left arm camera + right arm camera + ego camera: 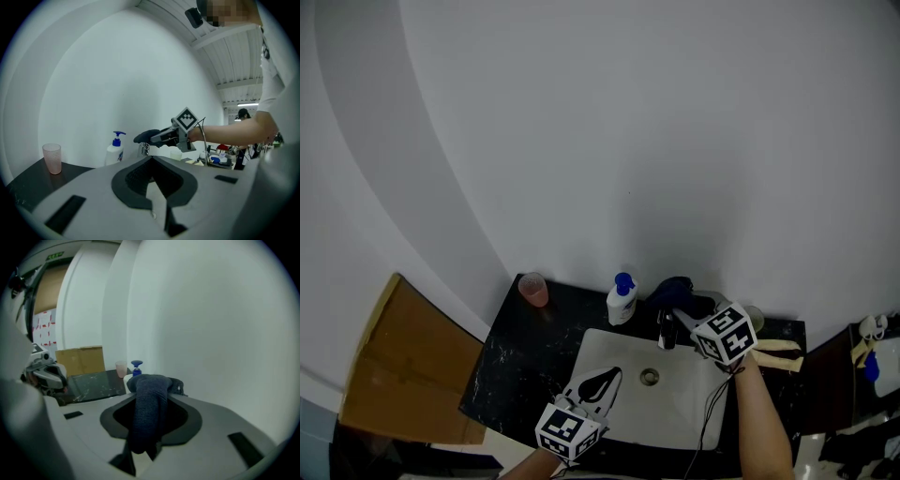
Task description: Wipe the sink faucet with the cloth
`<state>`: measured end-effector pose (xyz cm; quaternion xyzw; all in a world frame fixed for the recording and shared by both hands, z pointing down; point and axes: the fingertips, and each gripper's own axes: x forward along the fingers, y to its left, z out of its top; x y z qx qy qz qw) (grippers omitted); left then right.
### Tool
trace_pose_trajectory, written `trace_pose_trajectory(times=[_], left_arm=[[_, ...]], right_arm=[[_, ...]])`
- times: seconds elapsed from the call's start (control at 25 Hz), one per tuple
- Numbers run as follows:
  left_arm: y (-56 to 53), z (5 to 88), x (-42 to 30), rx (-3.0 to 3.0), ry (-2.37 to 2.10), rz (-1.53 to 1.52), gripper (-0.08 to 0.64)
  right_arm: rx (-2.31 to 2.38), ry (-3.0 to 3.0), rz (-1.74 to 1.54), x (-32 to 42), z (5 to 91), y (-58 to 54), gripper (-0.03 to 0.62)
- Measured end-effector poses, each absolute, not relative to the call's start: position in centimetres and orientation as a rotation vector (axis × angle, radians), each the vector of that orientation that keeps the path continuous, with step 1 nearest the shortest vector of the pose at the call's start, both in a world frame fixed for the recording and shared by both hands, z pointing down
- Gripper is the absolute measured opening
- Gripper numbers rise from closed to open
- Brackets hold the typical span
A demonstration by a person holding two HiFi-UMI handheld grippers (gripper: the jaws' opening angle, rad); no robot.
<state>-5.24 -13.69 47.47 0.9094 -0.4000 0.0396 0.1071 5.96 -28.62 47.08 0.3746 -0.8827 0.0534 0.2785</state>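
We note the black counter (pixel 511 375) and its white sink (pixel 614 349). Right tongs (pixel 149 394), partly spread, clamp the dark blue cloth (pixel 673 291) directly over the faucet (pixel 667 330); contact unclear. Left tongs (pixel 609 375) hang over the basin's front, tips together, empty.

Layout, head view. The sink (pixel 670 412) is set into the countertop (pixel 520 375), which stands against the wall (pixel 628 141). The faucet (pixel 667 331) stands at the sink's rear rim. The soap bottle (pixel 622 302) is just left of the faucet, and the cup (pixel 533 289) is at the counter's rear left corner. The cloth (pixel 672 289), between the jaws of the right gripper (pixel 680 314), sits directly above the faucet. The left gripper (pixel 614 373) hangs over the basin's front left. A cardboard box (pixel 403 366) lies left of the counter.
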Motion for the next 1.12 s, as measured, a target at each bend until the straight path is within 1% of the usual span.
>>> trace_pose_trajectory(times=[0.12,0.24,0.56,0.72,0.96,1.12], left_arm=[[-13.8,47.7,-4.8,2.676,-1.163,0.113,0.000],[-13.5,47.7,-4.3,2.681,-1.148,0.113,0.000],[-13.1,47.4,-5.2,2.675,-1.175,0.122,0.000],[-13.0,47.3,-5.6,2.670,-1.187,0.119,0.000],[-12.8,47.6,-5.7,2.670,-1.176,0.123,0.000],[-12.9,47.8,-5.0,2.680,-1.151,0.134,0.000]], right_arm=[[0.906,-2.374,0.138,5.5,47.4,-26.5,0.127],[0.905,-2.379,0.163,5.7,47.5,-27.0,0.127],[1.206,-2.326,0.194,8.3,47.3,-33.8,0.127],[1.234,-2.297,0.184,8.5,47.4,-33.9,0.127],[0.952,-2.392,0.200,6.1,47.4,-27.4,0.127],[0.855,-2.383,0.190,5.8,47.7,-26.1,0.127]])
